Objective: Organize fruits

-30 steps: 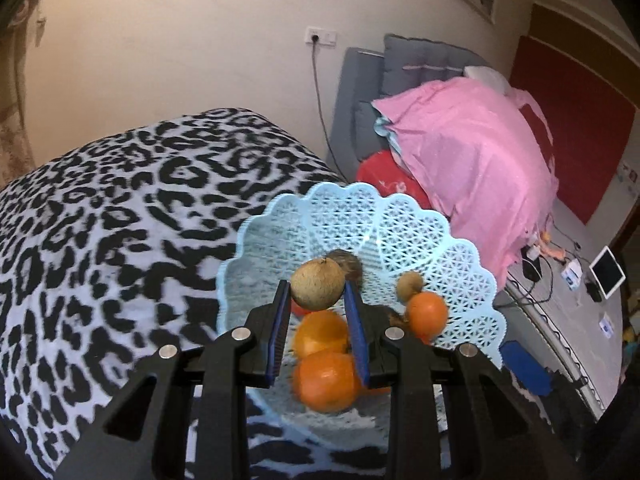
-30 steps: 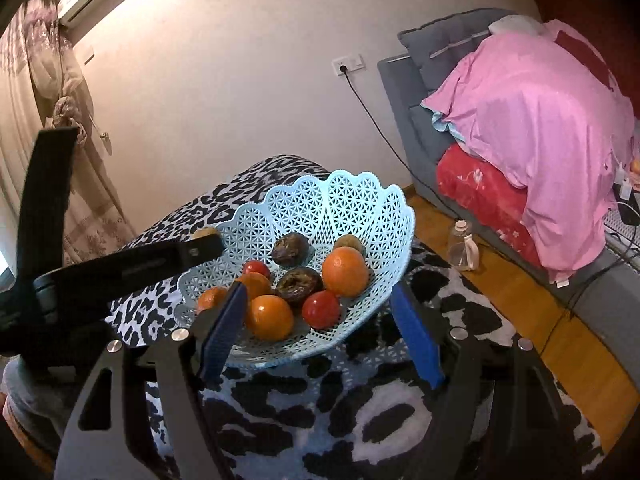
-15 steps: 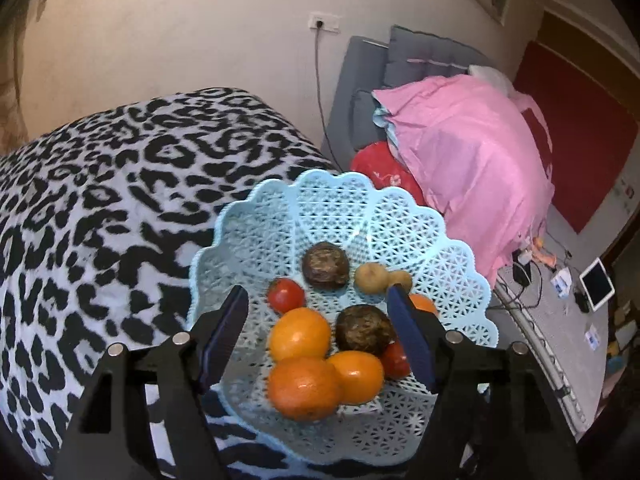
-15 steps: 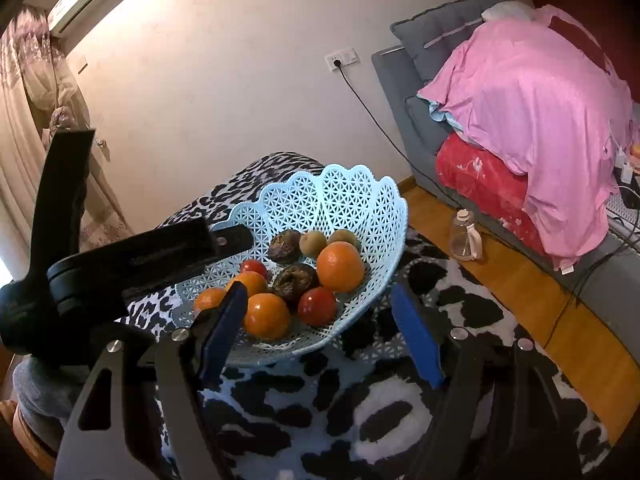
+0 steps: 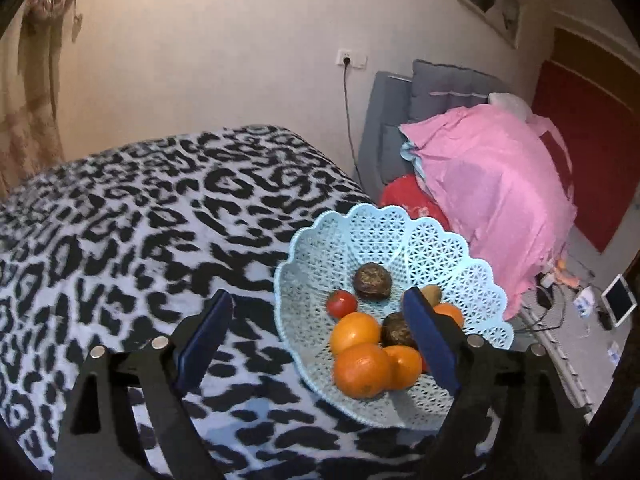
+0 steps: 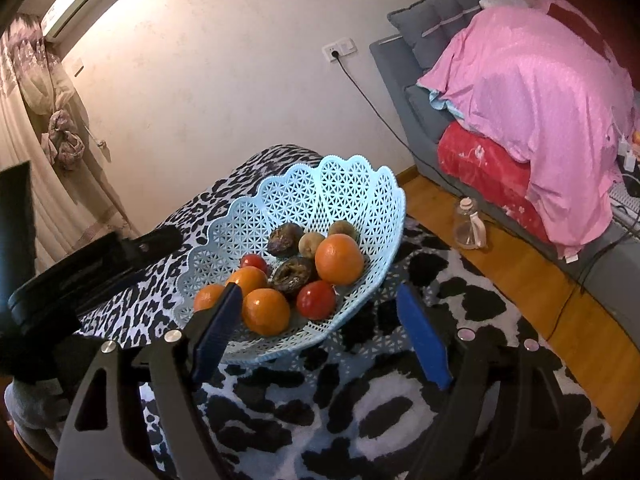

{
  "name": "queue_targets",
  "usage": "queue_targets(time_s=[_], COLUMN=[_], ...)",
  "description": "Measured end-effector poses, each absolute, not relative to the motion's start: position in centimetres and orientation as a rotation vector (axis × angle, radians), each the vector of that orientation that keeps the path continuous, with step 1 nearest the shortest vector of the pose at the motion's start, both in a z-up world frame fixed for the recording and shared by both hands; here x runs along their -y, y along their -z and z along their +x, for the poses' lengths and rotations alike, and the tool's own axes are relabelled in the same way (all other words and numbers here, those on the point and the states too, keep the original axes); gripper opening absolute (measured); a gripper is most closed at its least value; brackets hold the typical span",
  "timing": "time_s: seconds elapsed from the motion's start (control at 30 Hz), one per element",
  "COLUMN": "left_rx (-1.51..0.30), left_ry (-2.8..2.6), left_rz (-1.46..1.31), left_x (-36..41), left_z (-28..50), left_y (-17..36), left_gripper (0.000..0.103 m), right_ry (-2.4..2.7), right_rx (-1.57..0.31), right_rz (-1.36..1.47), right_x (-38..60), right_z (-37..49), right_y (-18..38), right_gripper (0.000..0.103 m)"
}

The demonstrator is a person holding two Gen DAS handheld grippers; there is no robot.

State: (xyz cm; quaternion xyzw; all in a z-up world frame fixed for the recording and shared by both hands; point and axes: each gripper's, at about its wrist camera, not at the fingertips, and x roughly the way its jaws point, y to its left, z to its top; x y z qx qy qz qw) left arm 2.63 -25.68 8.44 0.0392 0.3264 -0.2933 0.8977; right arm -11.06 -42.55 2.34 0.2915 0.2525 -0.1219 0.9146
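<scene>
- We see a pale blue lattice basket [image 5: 440,248] resting on a surface covered with a leopard-print cloth [image 5: 140,232], near the cloth's right edge in the left wrist view.
- The fruits all lie inside the basket: oranges [image 5: 362,370] bunched at the near side, a small tomato [image 5: 341,303] just behind them, and a dark wrinkled fruit [image 5: 373,281] toward the middle (we cannot name its kind).
- In the right wrist view we count a larger orange [image 6: 339,259] on the basket's right side, a second tomato [image 6: 316,300] in front of it, and two small brownish fruits [image 6: 311,243] at the back.
- Our left claw [image 5: 316,336] is wide and its jaws are opening; it grips nothing, though its right pad [image 5: 428,340] overlaps the basket's fruit in the picture.
- Our right claw [image 6: 320,320] also stands wide, jaws opening, empty, with the basket's near rim showing between its pads.
- The left tool's black body [image 6: 92,264] shows at the left of the right wrist view, beside the basket.
- Behind, a pink blanket [image 5: 492,184] covers a grey sofa [image 5: 384,128].
</scene>
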Motion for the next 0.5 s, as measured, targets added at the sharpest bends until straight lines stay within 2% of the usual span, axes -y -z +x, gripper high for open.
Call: queue_targets(time_s=[0.1,0.2,0.3,0.4,0.5], left_rx=[-0.644,-0.635,-0.629,-0.618,-0.615], left_ry=[0.571,0.531,0.471,0.418,0.403], left_rz=[0.104,0.137,0.192,0.242,0.24], left_x=[24.9,24.5,24.0,23.6,22.9], left_z=[1.9,1.4,0.9,0.5,0.2], left_y=[-8.7,-8.6,-8.0,-7.4,-7.2], left_gripper=[0.092,0.096,0.096,0.096,0.096], right_ry=[0.231,0.203,0.19,0.194,0.229], right_rx=[-0.529,-0.539,-0.546,-0.549,-0.537], right_rz=[0.613,0.608,0.586,0.546,0.481], right_x=[42.9,42.8,42.7,42.5,42.1], right_z=[-11.0,-11.1,-11.3,-11.5,-11.9], right_y=[-2.3,-2.4,-2.7,-3.0,-3.5], right_gripper=[0.081,0.087,0.087,0.094,0.096])
